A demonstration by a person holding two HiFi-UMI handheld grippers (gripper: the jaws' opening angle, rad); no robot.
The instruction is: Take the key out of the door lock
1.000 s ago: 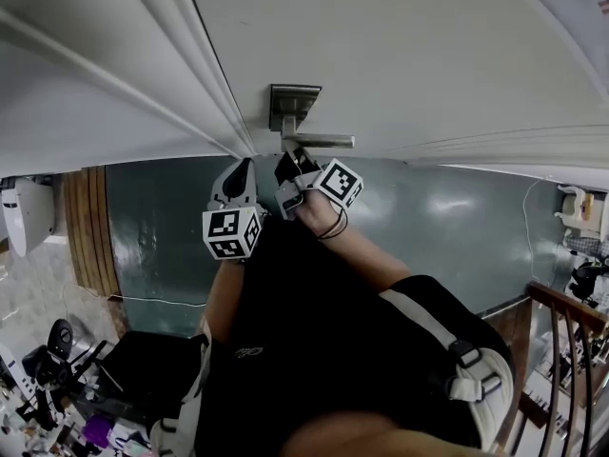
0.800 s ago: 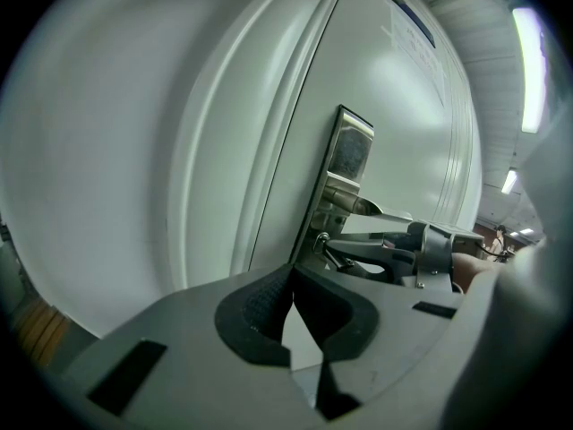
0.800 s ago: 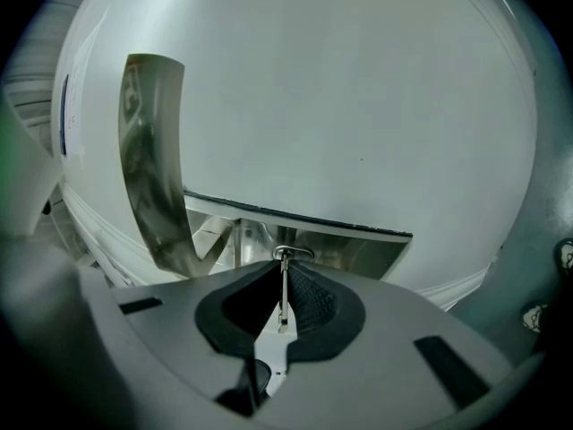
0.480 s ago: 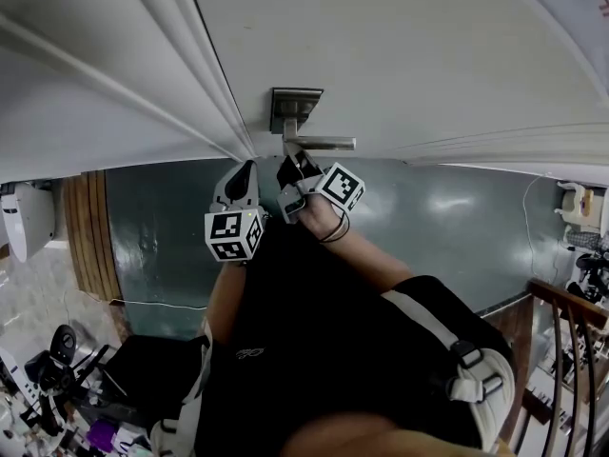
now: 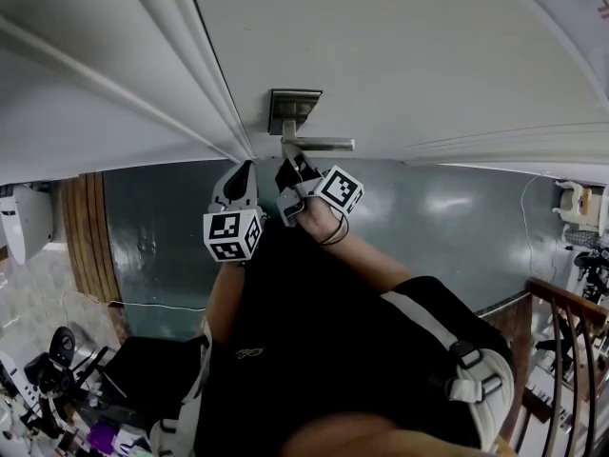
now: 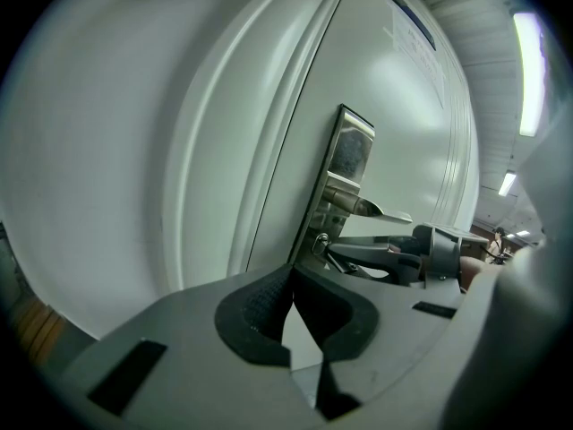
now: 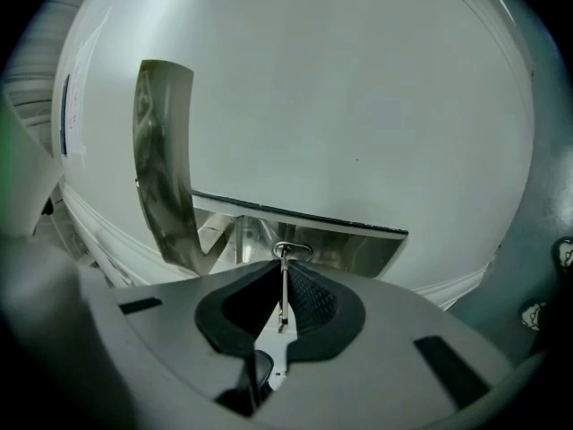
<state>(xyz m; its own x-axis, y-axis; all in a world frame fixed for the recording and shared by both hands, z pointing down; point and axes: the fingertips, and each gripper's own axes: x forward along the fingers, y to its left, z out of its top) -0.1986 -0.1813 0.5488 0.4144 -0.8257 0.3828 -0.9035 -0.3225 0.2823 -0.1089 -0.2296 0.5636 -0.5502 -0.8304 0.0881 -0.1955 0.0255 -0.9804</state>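
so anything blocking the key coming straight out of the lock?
Nothing visible. The right gripper has its fingers shut on the key, the lever handle sits above it, and the left gripper hangs off to the side, shut and empty.

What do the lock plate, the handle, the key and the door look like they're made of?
Lock plate: brushed metal, likely steel, since it gives blurry reflections.
Handle: the same silvery metal with a satin sheen.
Key: thin bright metal; the alloy is unclear.
Door: smooth white painted surface with soft glare; its core cannot be told.
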